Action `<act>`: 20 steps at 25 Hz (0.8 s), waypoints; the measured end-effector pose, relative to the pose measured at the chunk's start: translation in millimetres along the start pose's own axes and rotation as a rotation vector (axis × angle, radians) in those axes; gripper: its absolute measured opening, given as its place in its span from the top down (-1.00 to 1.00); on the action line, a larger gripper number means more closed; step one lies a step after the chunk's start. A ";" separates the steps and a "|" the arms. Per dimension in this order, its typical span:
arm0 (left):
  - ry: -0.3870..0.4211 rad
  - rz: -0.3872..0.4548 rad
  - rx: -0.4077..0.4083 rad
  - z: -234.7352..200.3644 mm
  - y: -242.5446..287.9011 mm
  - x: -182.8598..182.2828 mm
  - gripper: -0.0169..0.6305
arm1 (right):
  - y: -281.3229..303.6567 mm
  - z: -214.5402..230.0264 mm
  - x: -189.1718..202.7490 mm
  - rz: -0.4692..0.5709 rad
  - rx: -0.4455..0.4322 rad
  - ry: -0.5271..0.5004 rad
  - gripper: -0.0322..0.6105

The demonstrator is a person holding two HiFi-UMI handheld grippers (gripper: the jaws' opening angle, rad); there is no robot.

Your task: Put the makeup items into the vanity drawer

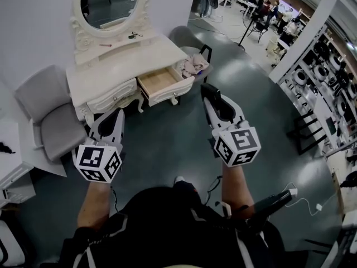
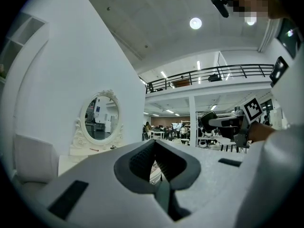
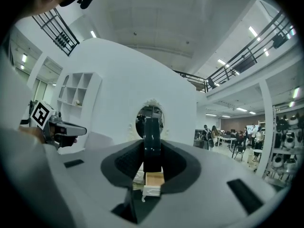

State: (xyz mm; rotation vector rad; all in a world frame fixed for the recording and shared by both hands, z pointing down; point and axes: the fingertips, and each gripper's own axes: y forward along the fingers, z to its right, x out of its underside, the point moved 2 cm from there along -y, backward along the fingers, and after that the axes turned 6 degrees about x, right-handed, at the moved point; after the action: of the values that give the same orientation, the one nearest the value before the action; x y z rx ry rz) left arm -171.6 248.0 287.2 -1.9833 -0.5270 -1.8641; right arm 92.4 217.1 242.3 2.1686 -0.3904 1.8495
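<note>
The white vanity (image 1: pixel 111 68) with an oval mirror (image 1: pixel 109 4) stands against the wall ahead. Its right drawer (image 1: pixel 169 91) is pulled open, and its wooden inside looks bare. A small dark item (image 1: pixel 133 36) and a pink stick (image 1: pixel 105 44) lie on the vanity top. My right gripper (image 1: pixel 207 89) is level, a short way in front of the drawer, and shut on a black flat makeup item (image 3: pixel 152 137) held on edge. The drawer (image 3: pixel 154 180) shows below that item. My left gripper (image 1: pixel 115 115) (image 2: pixel 153 148) hangs to the left with its pads together and nothing between them.
A grey chair (image 1: pixel 53 121) stands left of the vanity. Another chair with a pinkish cloth (image 1: pixel 192 63) stands right of the open drawer. A white desk (image 1: pixel 11 161) is at the left edge, shelving (image 1: pixel 329 82) at the right. A cable (image 1: pixel 304 201) lies on the floor.
</note>
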 end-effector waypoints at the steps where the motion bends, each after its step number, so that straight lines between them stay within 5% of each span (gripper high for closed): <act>1: 0.000 0.001 0.000 -1.6 -0.1 0.5 0.94 | 1.7 -1.5 -0.7 0.002 0.000 -0.010 0.58; 8: -0.009 -0.007 -0.037 -22.4 17.1 16.1 0.94 | 35.5 -1.9 4.6 0.026 -0.041 -0.019 0.58; 20: 0.024 -0.006 -0.118 -52.1 111.4 4.3 0.94 | 138.5 64.1 6.8 0.062 -0.103 0.019 0.58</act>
State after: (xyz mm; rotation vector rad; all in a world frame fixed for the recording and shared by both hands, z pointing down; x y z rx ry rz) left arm -160.0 125.6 293.4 -2.0318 -0.4258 -1.9617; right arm 101.0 64.6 242.8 2.0916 -0.5431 1.8378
